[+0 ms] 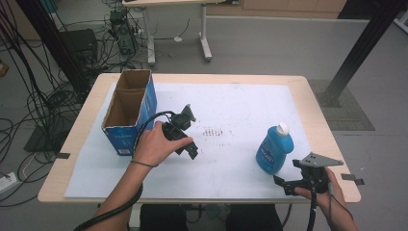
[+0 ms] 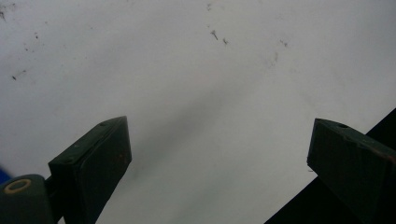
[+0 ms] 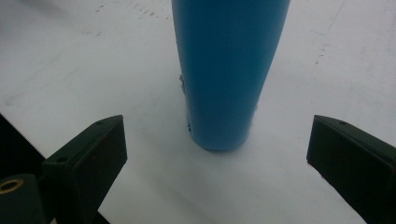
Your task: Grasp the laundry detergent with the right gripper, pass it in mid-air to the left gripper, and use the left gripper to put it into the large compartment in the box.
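**Both grippers held low, jaws spread wide**

Left hand [image 1: 154, 144] wrapped over the left gripper [image 1: 192, 150], forearm reaching in from the bottom edge on a slant toward the upper right, a thin band round the wrist, black cable trailing back along the arm. Jaws apart in the left gripper view, nothing between them. Right hand [image 1: 323, 191] gripping the right gripper [image 1: 284, 185] from behind, close to the near edge, grey three-cornered plate on top, cable hanging down past the wrist. Jaws pointing left, wide apart, nothing clamped between the tips.
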Action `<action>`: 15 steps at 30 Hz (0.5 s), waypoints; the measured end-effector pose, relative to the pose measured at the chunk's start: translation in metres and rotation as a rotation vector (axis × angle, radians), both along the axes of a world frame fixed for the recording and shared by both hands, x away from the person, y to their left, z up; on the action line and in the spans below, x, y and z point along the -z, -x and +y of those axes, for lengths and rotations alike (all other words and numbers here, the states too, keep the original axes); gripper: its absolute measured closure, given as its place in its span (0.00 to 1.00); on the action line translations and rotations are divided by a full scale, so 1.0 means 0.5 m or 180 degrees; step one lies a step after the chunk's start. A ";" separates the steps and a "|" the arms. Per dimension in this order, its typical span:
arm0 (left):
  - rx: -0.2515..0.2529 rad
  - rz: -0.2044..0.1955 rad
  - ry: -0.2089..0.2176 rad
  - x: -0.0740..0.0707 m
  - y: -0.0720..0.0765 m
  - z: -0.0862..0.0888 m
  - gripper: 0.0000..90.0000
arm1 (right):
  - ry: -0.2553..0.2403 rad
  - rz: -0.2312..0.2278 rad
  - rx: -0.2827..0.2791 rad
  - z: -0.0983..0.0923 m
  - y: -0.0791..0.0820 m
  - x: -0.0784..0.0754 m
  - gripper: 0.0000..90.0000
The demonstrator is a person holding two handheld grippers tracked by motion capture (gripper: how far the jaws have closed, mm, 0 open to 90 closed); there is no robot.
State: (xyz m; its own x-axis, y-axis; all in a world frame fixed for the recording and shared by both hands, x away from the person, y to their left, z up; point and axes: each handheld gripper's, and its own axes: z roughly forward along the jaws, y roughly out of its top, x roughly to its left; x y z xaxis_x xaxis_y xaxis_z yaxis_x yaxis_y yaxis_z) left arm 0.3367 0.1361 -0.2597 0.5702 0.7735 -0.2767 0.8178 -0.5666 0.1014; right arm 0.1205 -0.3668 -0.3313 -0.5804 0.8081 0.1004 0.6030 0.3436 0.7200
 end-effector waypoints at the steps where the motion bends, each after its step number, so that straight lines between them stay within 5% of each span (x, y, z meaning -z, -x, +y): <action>1: 0.0002 0.0007 -0.0006 0.000 0.000 -0.001 0.07 | 0.0000 0.0000 0.0000 0.000 0.000 0.000 0.05; 15: 0.0006 0.0004 0.0001 0.002 0.001 -0.001 0.08 | -0.0049 -0.0074 0.0024 0.011 -0.006 0.013 0.05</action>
State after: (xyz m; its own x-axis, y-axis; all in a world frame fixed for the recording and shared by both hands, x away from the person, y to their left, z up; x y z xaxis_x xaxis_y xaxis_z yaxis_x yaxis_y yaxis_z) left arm 0.3360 0.1355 -0.2606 0.5714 0.7722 -0.2777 0.8167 -0.5682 0.1007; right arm 0.1233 -0.3613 -0.3379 -0.5766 0.8110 0.0993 0.5885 0.3279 0.7390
